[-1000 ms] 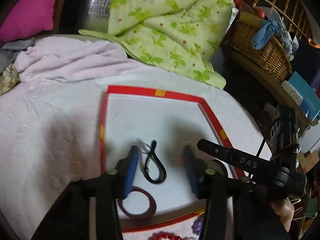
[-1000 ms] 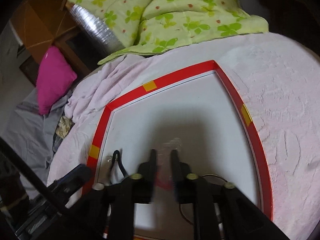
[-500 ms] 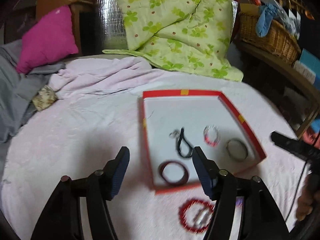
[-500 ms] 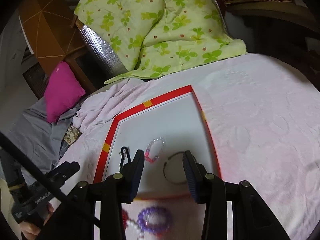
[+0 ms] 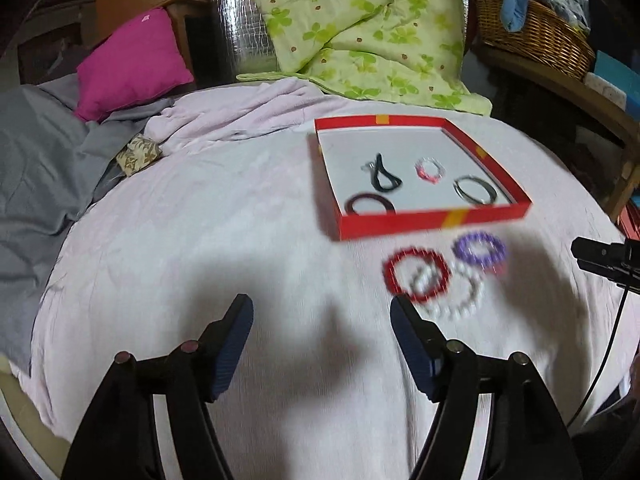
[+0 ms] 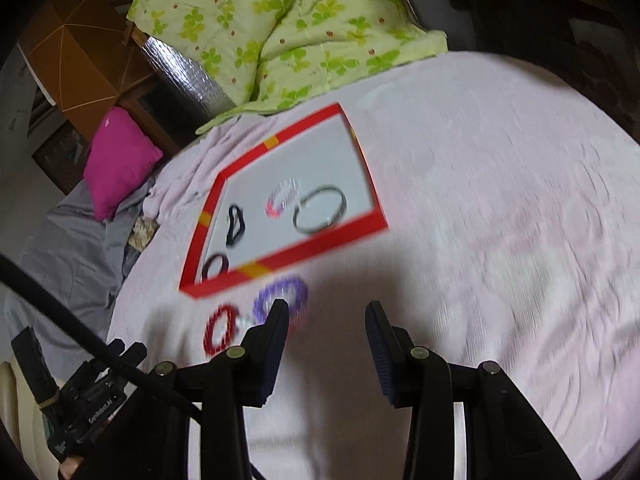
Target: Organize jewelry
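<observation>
A red-rimmed box with a white floor lies on the pale pink bedspread. In it lie a black cord, a dark red bangle, a pink-white bead bracelet and a dark metal bangle. In front of the box lie a red bead bracelet, a purple one and a white pearl one. My left gripper and right gripper are open, empty, held back over the bedspread.
A green floral quilt lies behind the box. A magenta pillow, grey cloth and a small patterned pouch are at the left. A wicker basket stands at the back right.
Both grippers have pulled back from the box and opened wider. The right one released the pink-white bracelet into the box. The loose bracelets in front came into view.
</observation>
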The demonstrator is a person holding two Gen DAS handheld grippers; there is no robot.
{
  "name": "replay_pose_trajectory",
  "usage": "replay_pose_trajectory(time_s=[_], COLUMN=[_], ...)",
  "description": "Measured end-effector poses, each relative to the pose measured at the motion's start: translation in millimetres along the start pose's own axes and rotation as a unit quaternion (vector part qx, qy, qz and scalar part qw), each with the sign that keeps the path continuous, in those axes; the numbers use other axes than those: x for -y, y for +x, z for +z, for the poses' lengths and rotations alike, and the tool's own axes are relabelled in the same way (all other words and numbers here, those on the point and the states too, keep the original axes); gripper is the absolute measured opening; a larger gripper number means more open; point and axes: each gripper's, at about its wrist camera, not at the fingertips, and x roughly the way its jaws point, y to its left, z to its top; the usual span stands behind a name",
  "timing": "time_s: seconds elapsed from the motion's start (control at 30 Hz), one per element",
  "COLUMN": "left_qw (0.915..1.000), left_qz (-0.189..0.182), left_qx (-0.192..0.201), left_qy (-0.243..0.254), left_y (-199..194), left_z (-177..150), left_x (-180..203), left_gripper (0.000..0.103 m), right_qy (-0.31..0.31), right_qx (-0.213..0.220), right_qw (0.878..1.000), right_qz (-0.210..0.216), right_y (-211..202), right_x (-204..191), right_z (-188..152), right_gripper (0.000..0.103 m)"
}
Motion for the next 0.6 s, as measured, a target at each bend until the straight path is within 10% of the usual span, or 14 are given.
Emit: replay_pose_trajectory(time_s=[0.6], left_qw=[0.9985], left_qz=[0.032], left_qx=[0.019], left_qy=[0.041], left_y=[-8.3], left_z=[-7.6], left_x=[18.6], left_gripper=[0.072], right_qy=[-0.054], right_qx=[-0.034], right_qw=[0.998], right_qz=[0.002], right_y=[14.4], right_x=[-28.0], right_z=[-24.7], right_gripper=[0.043])
